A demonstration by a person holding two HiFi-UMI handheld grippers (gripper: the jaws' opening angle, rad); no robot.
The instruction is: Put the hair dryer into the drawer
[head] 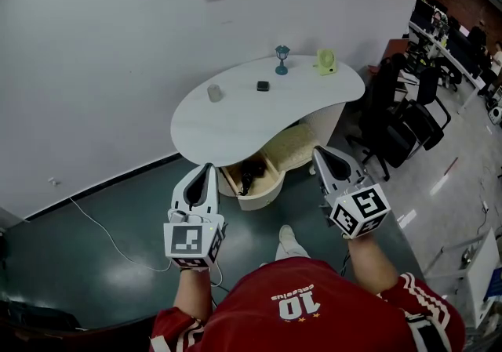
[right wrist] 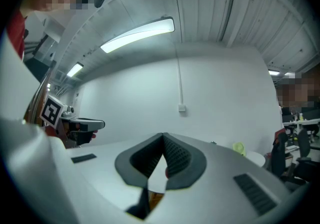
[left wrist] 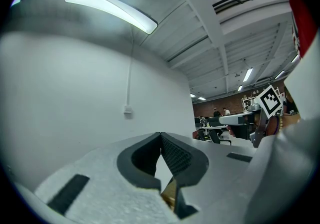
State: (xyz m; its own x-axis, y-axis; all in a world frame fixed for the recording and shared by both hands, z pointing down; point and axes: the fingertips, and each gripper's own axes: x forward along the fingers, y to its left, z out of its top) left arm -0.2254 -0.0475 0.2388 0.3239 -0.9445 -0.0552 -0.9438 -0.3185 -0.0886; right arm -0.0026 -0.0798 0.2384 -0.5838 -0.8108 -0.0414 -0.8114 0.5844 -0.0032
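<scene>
Both tools point level, jaws closed and empty: left tool, right tool. Ahead and between them, under the white tabletop, the open drawer holds a dark shape, likely the hair dryer, nearer the left tool.

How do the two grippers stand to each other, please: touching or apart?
Apart. The head view shows the left gripper and right gripper side by side with a wide gap of floor and the drawer between them.
</scene>
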